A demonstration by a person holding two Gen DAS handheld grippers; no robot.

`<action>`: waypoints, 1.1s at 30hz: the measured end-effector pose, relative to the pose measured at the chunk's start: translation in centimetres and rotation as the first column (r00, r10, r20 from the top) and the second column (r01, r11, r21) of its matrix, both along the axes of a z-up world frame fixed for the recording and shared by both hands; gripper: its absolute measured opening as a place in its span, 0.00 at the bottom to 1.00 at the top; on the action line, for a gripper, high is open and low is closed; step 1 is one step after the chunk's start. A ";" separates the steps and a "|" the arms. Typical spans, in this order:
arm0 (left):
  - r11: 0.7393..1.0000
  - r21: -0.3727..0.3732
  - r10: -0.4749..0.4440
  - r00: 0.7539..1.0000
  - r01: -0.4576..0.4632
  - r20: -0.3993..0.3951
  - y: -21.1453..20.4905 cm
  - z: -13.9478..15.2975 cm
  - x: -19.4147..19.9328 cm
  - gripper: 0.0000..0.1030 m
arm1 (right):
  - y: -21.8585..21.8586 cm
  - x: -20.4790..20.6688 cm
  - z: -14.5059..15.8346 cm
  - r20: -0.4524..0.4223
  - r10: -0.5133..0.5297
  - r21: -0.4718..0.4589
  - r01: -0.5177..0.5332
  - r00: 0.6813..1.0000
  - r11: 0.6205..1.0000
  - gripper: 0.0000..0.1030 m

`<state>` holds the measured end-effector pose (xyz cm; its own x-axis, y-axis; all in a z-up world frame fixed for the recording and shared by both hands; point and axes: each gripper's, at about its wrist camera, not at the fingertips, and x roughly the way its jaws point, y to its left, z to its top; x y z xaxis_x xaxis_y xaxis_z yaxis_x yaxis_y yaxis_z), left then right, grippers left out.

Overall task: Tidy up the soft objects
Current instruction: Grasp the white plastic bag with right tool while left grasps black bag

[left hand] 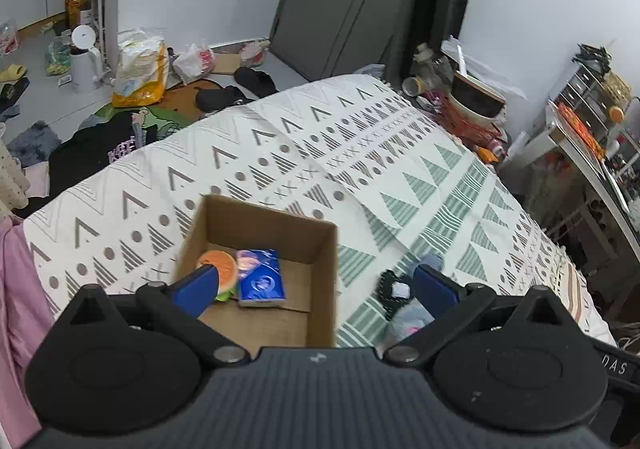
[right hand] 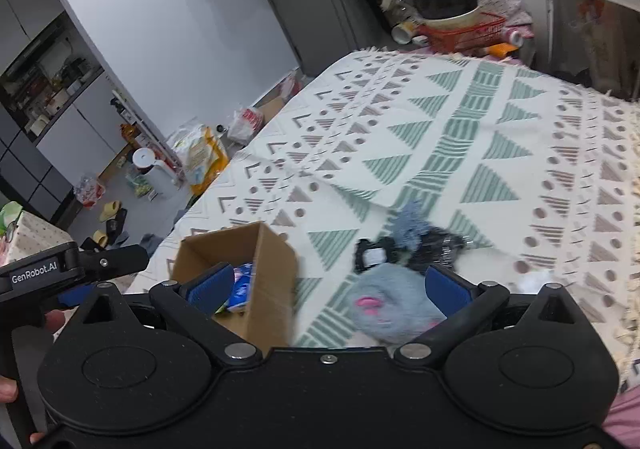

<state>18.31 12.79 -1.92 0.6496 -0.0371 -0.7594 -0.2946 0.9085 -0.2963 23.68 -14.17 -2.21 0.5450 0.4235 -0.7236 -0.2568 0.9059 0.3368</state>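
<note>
On the bed: we see a cardboard box (left hand: 256, 269) near the closest edge, with a blue packet (left hand: 260, 277) and an orange toy (left hand: 218, 267) inside.
Beside the box: a grey plush (right hand: 384, 301) and dark items (right hand: 400, 245) lie on the bedspread (right hand: 460, 137).
Grippers: our left gripper (left hand: 316, 281) and right gripper (right hand: 328, 285) are both spread wide, holding nothing.
Handling: we judge the plush light and squashy; pinch its middle.
Axis: blurred, perhaps lying crosswise.

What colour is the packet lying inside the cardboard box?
Blue packet, with a pinkish patch at one end; clearest in the left wrist view.
</note>
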 end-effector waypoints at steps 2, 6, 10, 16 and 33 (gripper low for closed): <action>1.000 0.009 -0.010 1.000 0.010 0.008 -1.1 0.1 -0.1 0.99 | -1.2 0.0 0.1 0.003 -0.009 -0.002 0.009 1.000 1.000 1.00; 0.999 0.026 -0.031 0.999 0.031 0.012 -3.2 0.4 0.0 0.99 | -3.4 0.2 0.3 0.006 -0.021 0.013 0.021 1.000 1.000 1.00; 0.998 0.051 -0.039 0.999 0.039 0.001 -5.1 0.6 0.0 0.99 | -5.1 0.4 0.4 0.018 -0.019 0.011 0.019 1.000 1.000 1.00; 0.992 0.123 -0.035 0.999 0.036 -0.012 -7.8 1.3 0.4 0.99 | -7.7 1.3 0.3 0.020 -0.043 0.015 0.043 0.999 0.999 1.00; 0.979 0.154 -0.130 0.991 0.132 -0.021 -14.9 -0.6 4.3 0.97 | -15.7 4.2 -7.2 -0.145 -0.220 0.089 0.234 0.965 0.968 0.99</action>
<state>22.65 -2.06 -2.54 0.6389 -0.0032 -0.7693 -0.1722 0.9740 -0.1471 27.90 -29.88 -9.38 0.5378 0.3770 -0.7541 0.0047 0.8931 0.4499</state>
